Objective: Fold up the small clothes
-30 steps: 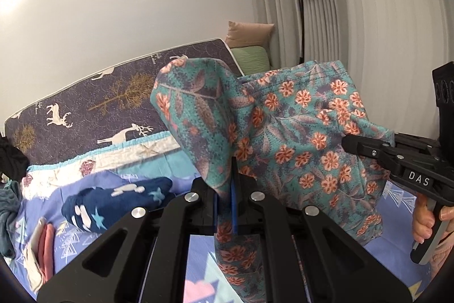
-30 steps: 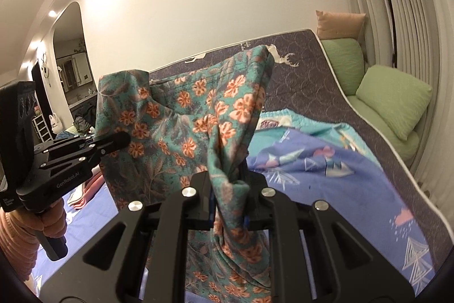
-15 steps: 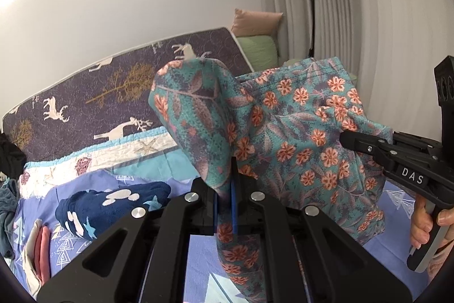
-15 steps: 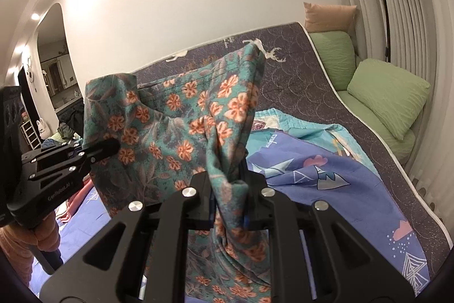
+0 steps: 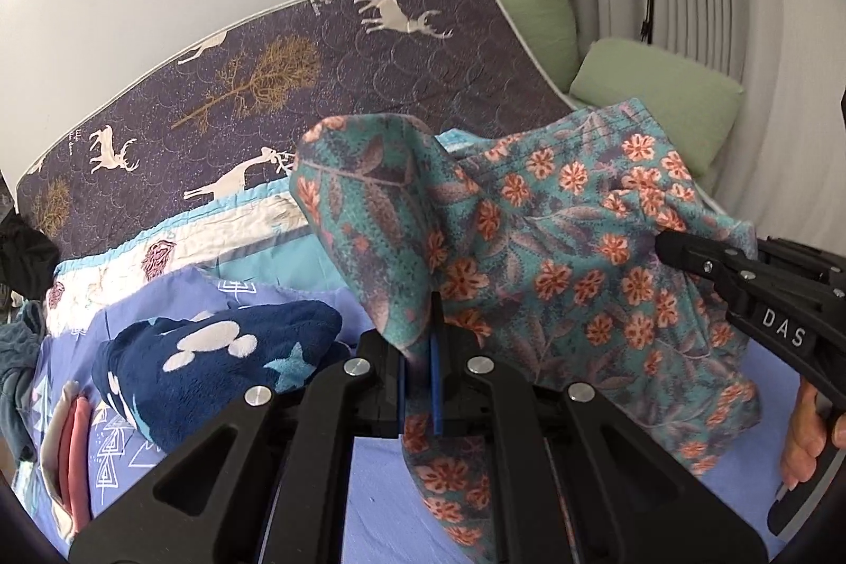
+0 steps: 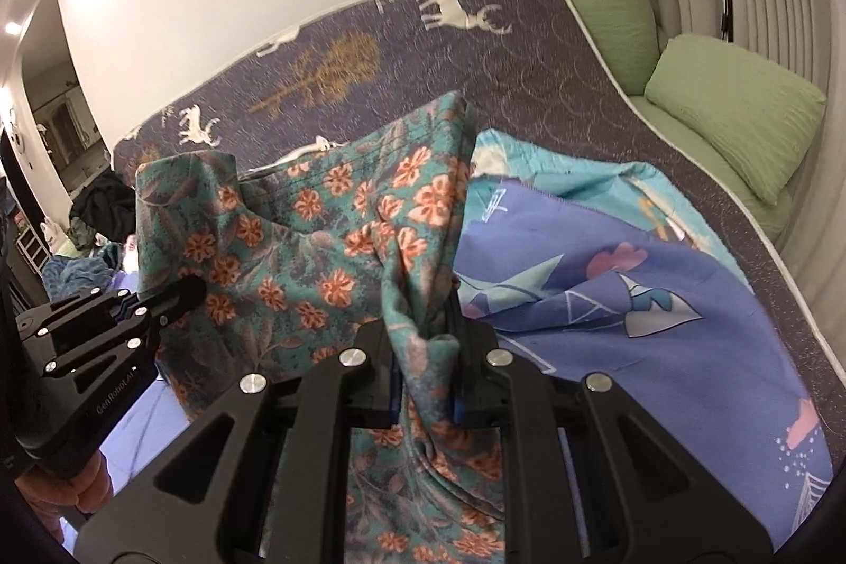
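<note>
A teal garment with orange flowers [image 5: 555,257] hangs stretched between my two grippers above the bed. My left gripper [image 5: 420,352] is shut on one upper corner of it; the cloth bunches over the fingers. My right gripper [image 6: 425,342] is shut on the other corner. The garment also shows in the right wrist view [image 6: 317,215]. Each gripper shows in the other's view: the right one at the right edge [image 5: 671,247], the left one at the left [image 6: 185,292]. The garment's lower edge hangs close to the blue sheet [image 5: 380,500].
A folded navy fleece with white shapes [image 5: 211,363] lies on the bed left of the garment. A deer-print quilt [image 5: 328,51] covers the far bed. Green pillows [image 6: 735,99] lie at the right. A pile of clothes [image 5: 58,426] sits at the left edge.
Both grippers have come down towards the bed with the garment held between them. More of the quilt and sheet fills both views. The grips are unchanged.
</note>
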